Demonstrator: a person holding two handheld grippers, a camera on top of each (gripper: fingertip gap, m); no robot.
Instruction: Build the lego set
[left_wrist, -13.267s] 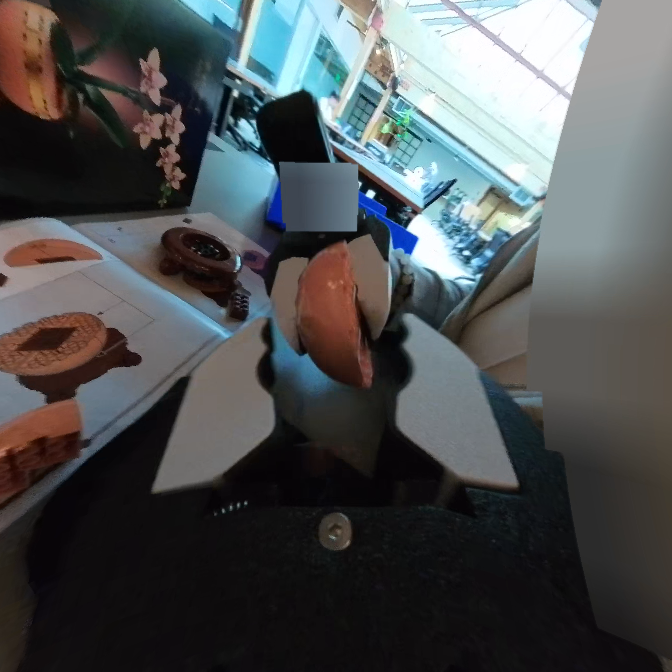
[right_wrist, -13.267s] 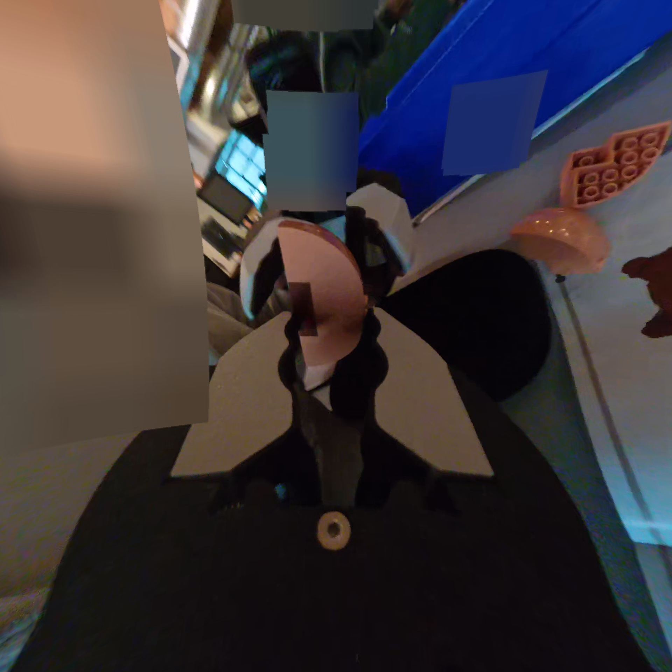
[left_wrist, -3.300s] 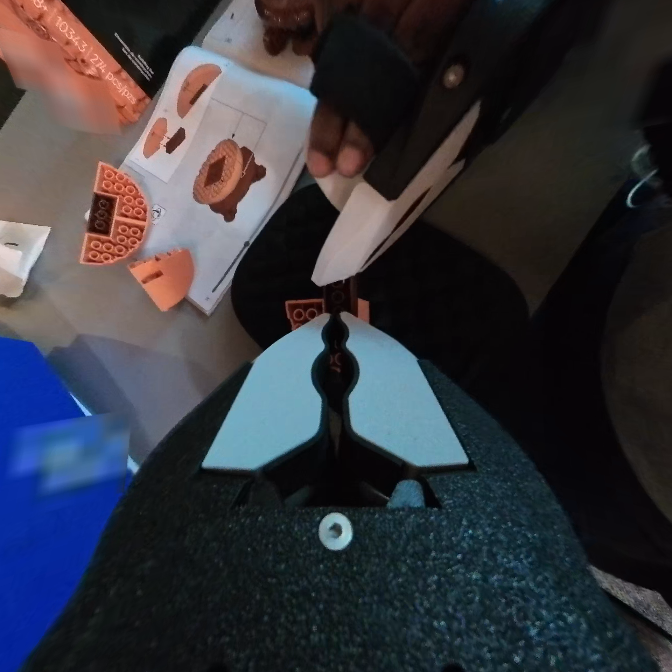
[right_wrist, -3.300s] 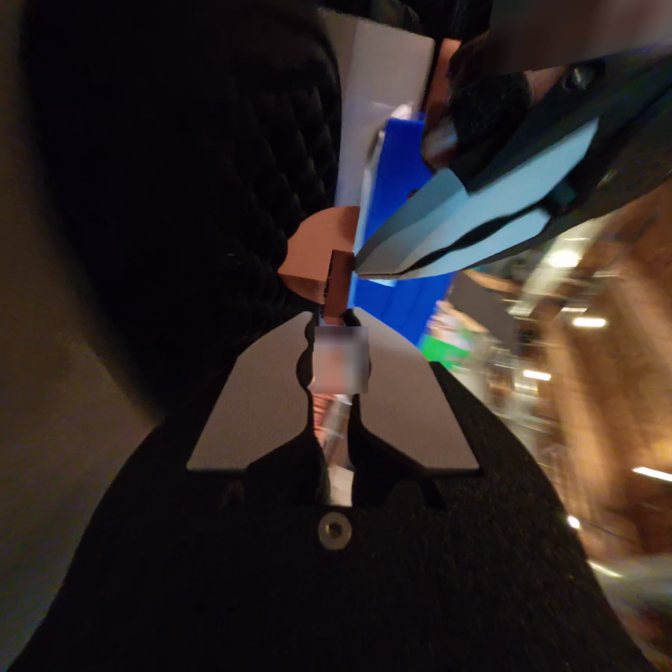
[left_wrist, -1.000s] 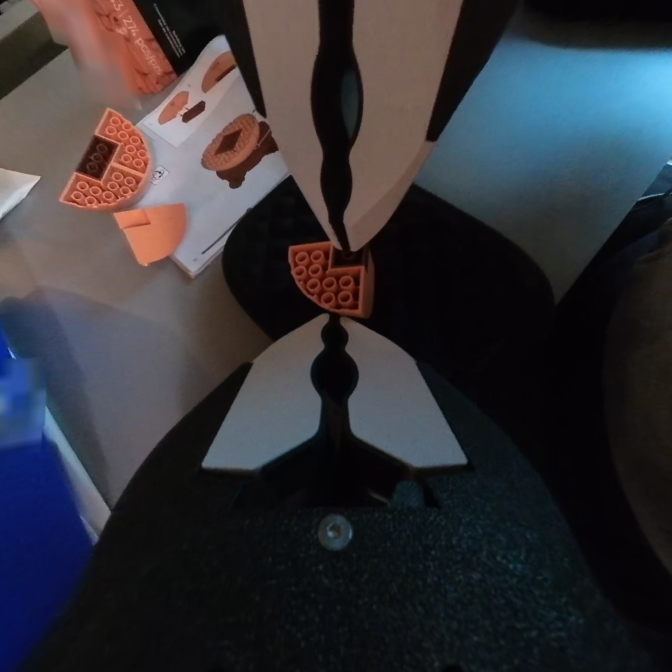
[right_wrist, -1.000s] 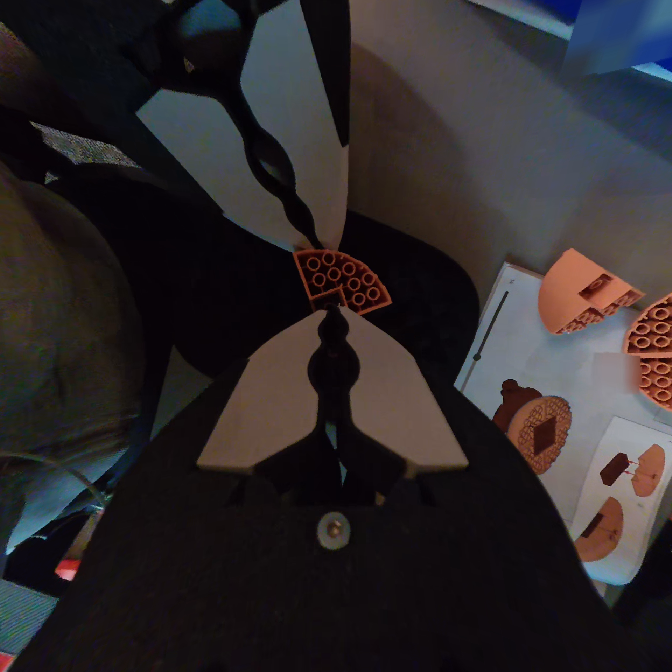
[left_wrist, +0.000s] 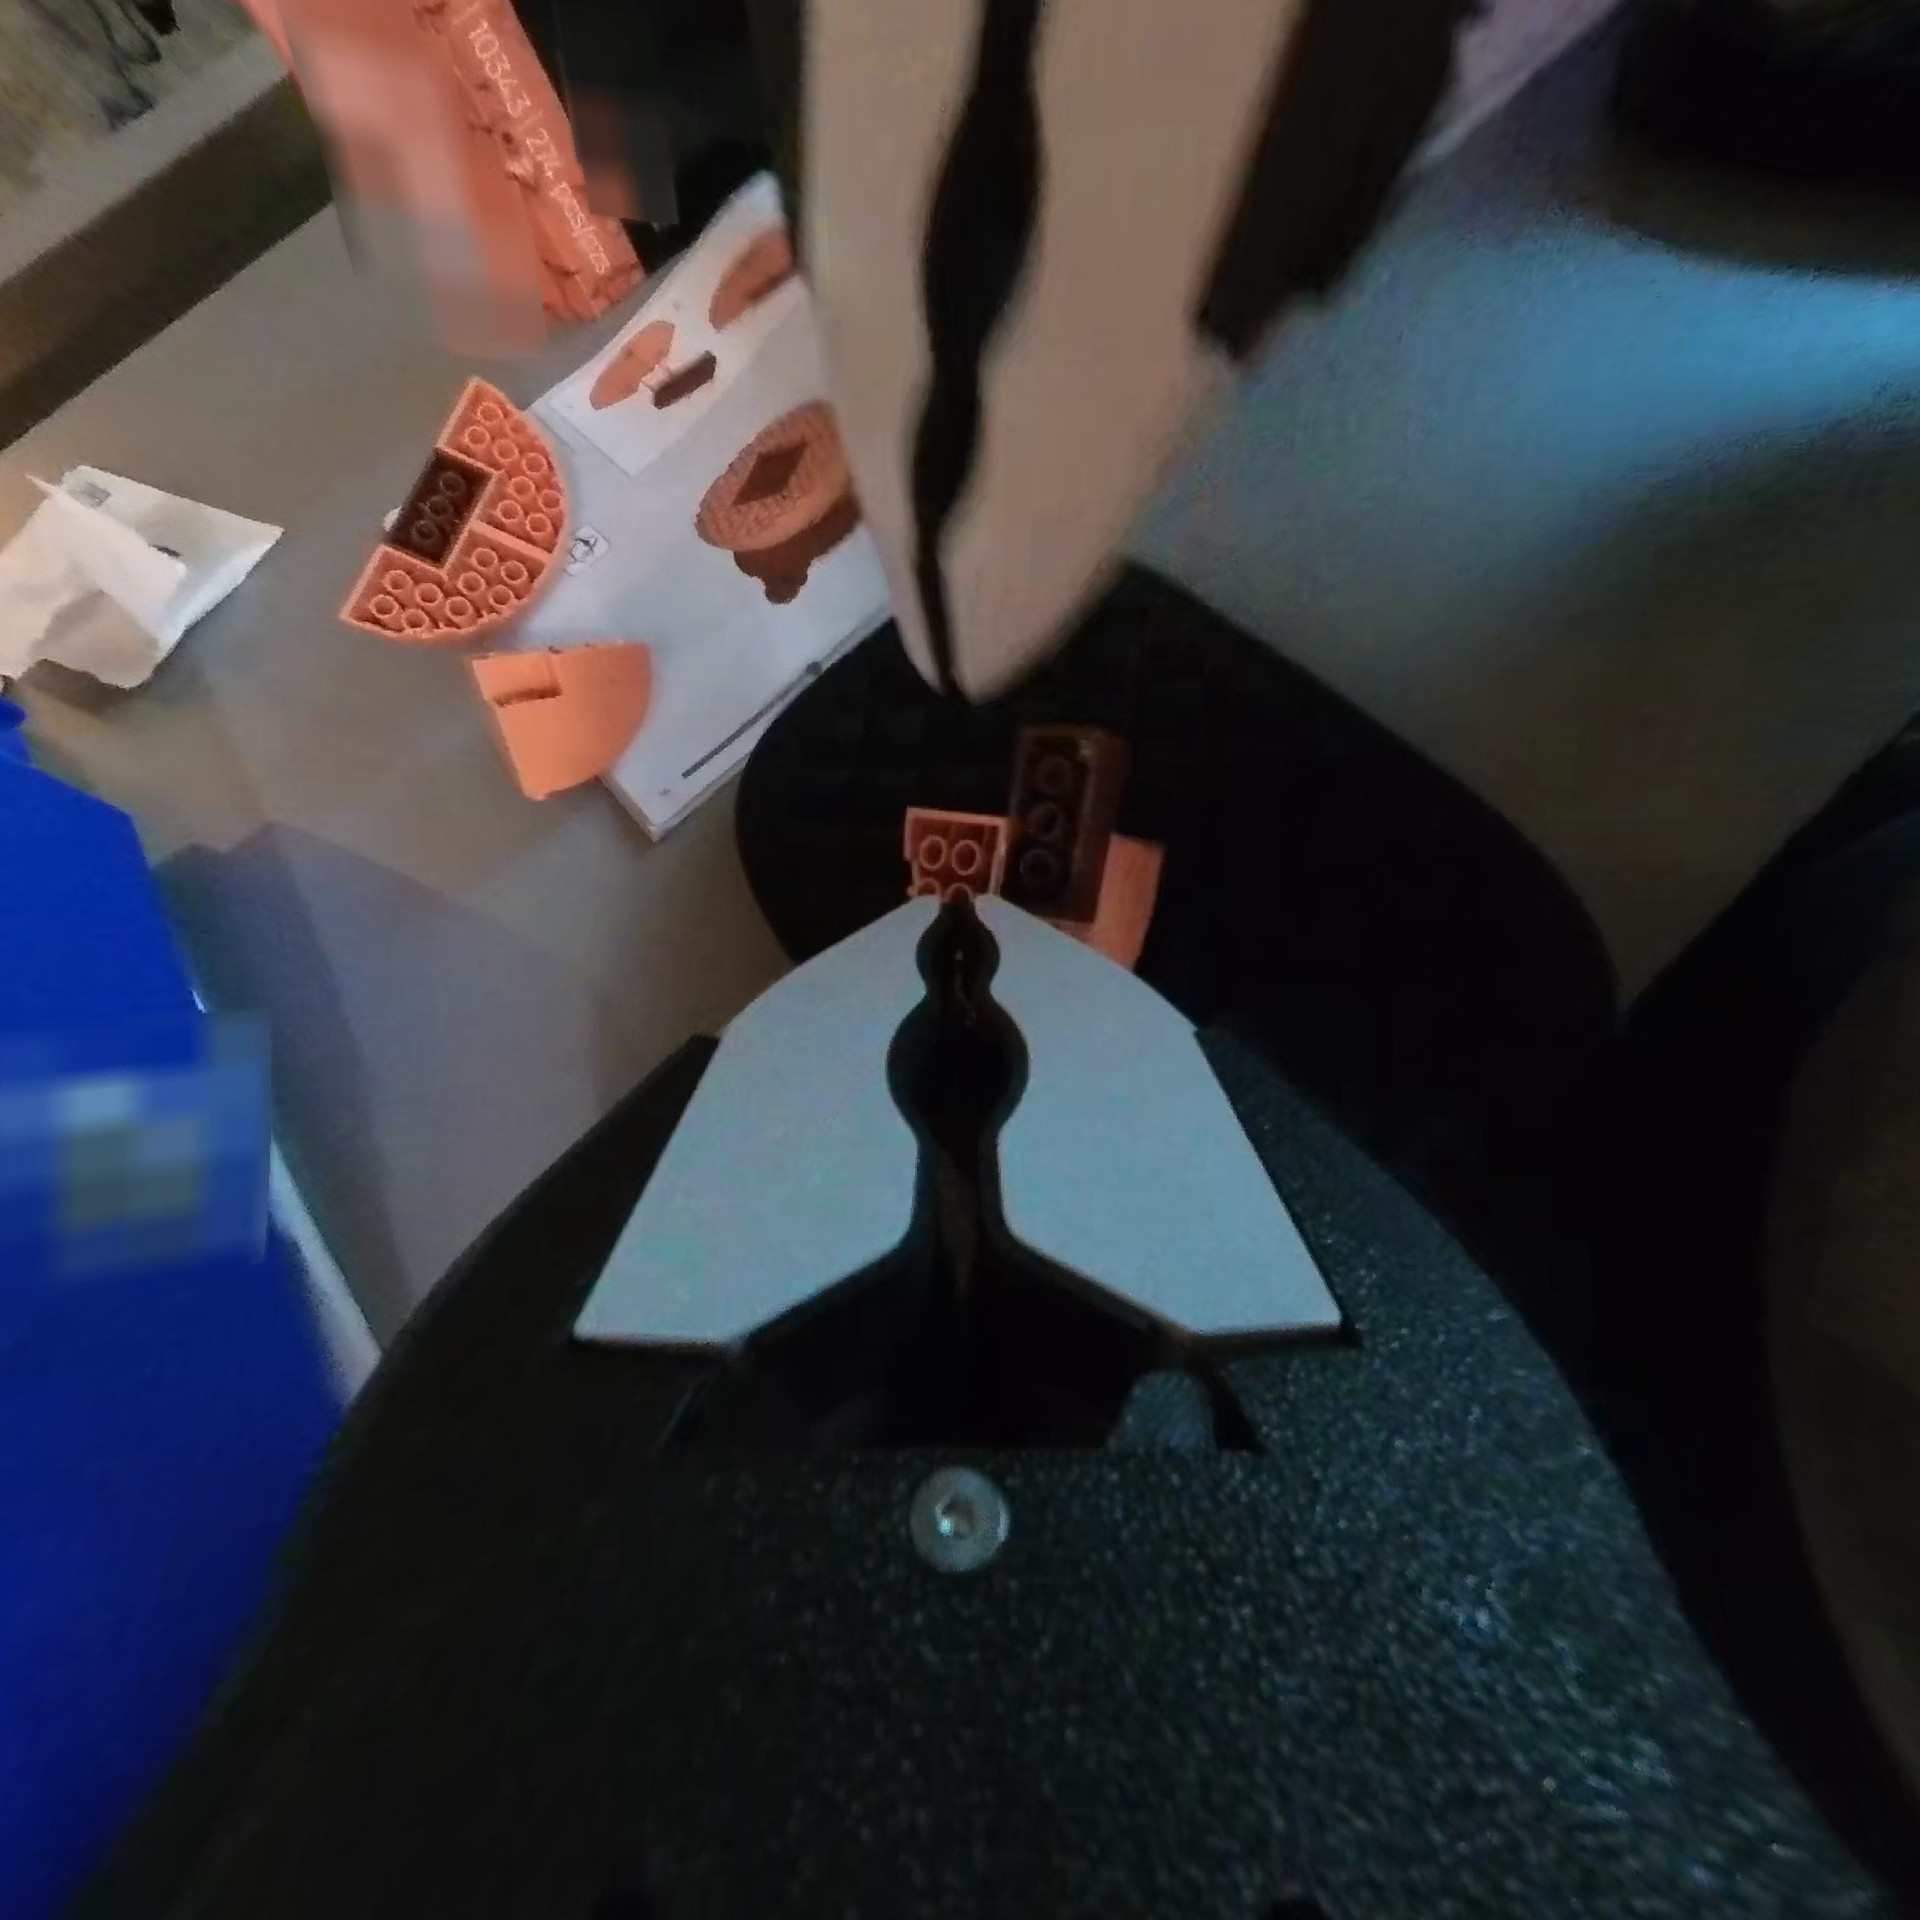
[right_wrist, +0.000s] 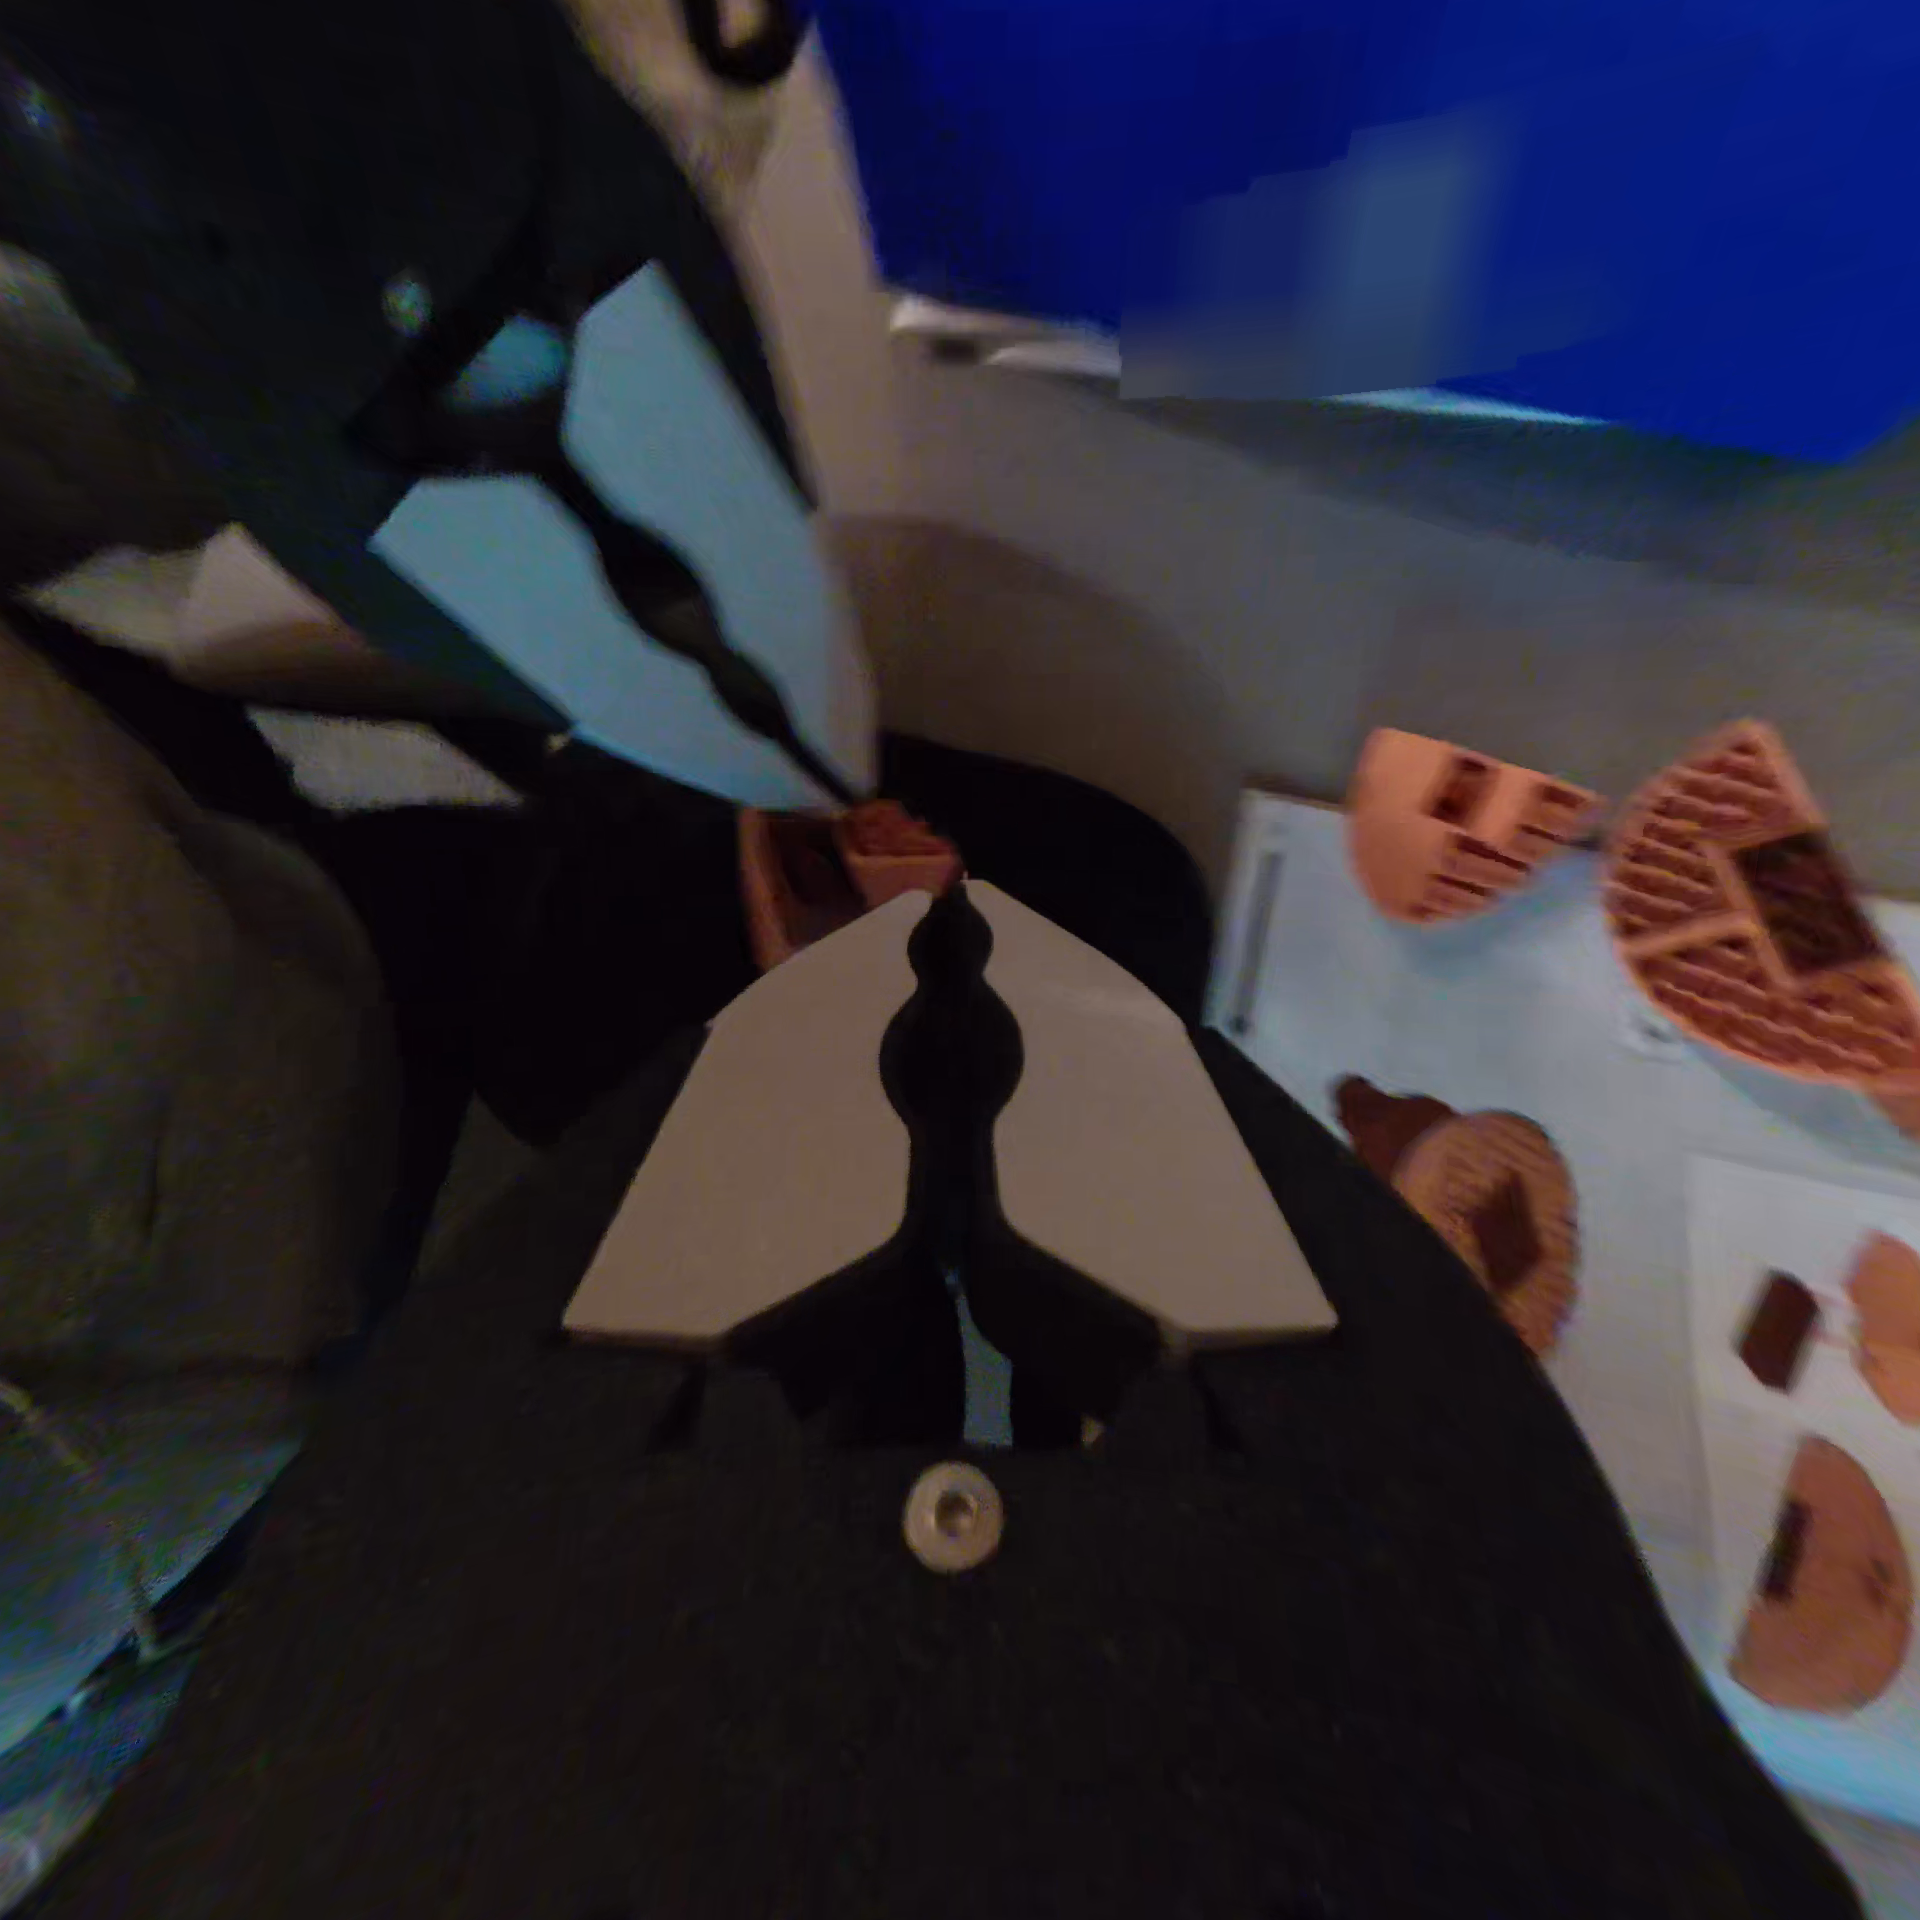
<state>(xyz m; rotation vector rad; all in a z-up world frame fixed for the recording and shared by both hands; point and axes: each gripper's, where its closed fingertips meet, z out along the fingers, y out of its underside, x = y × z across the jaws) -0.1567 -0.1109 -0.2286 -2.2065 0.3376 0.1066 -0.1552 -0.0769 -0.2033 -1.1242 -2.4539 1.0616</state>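
An orange quarter-round brick (left_wrist: 951, 857) with a dark brown brick (left_wrist: 1060, 831) set in it sits over a black pad (left_wrist: 1351, 831). My left gripper (left_wrist: 954, 909) is shut, and its tips meet right at the brick's near edge. I cannot tell if they pinch it. My right gripper (left_wrist: 951, 675) comes in from above, shut, a short way off the brick. In the right wrist view the right gripper (right_wrist: 956, 894) is shut just in front of the brick (right_wrist: 894, 842). There the left gripper's (right_wrist: 854, 795) tips touch the brick's top.
An open instruction booklet (left_wrist: 717, 582) lies left of the pad. By it are a half-round orange assembly (left_wrist: 457, 530) and an orange dome piece (left_wrist: 566, 717). A white paper bag (left_wrist: 114, 582) and a blue box (left_wrist: 125, 1039) are at the left. An orange box (left_wrist: 468, 156) stands behind. Across from one pair of fingers to the other is roughly 5 cm. My right gripper's tips are some 11 cm from the orange dome piece (left_wrist: 566, 717). The right camera catches it too, in the right wrist view (right_wrist: 1387, 794).
The right gripper's tips have drawn back from the brick's far edge. The brick has turned, and its brown brick now stands out. Both views have shifted and blurred.
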